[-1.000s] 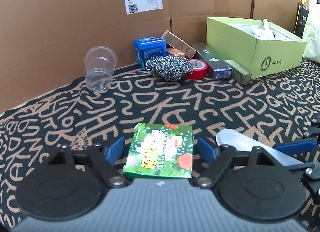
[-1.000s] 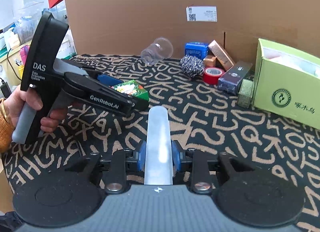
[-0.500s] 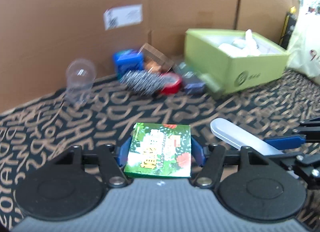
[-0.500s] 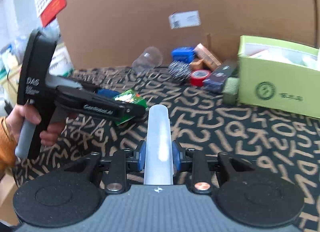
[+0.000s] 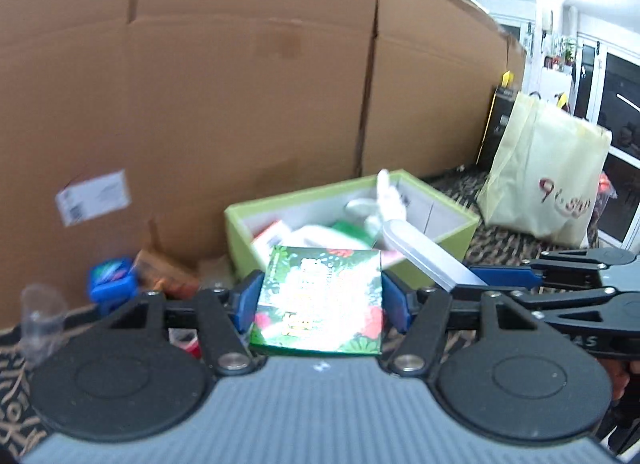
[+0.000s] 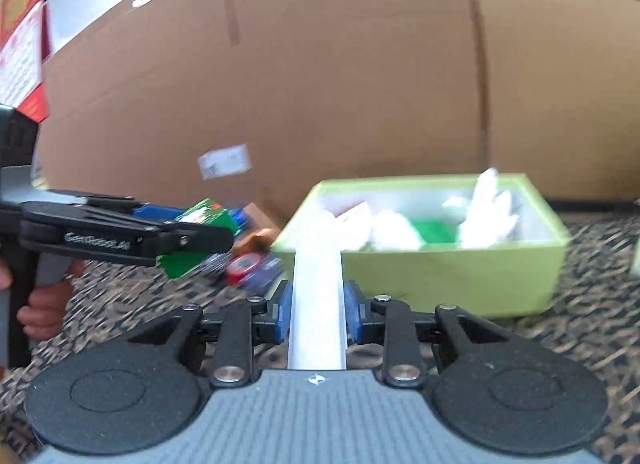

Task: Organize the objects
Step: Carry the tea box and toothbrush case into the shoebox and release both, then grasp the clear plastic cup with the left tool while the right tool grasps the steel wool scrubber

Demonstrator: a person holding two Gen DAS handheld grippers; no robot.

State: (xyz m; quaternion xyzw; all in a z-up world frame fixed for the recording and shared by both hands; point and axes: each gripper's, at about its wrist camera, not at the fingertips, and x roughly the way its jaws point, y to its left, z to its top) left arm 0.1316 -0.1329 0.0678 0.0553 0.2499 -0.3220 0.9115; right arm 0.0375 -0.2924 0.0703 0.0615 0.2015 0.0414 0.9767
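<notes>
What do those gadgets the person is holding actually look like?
Each hand-held gripper is mostly black plastic: two round black discs flank a ribbed grey body, and jointed black bars with silver rivets lead to blue fingertip pads. The left hand-held gripper has pale lettering along its side. The right hand-held gripper looks the same. No cables or sleeves show.

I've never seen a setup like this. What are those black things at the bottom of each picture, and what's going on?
No robot here: a person holds a black two-fingered tool in each hand, each with a camera looking along its fingers. The left tool grips a flat green flowered box; the right tool grips a long frosted white plastic case. Both hover above a letter-patterned cloth, near an open lime-green cardboard box that already holds white and green items.
</notes>
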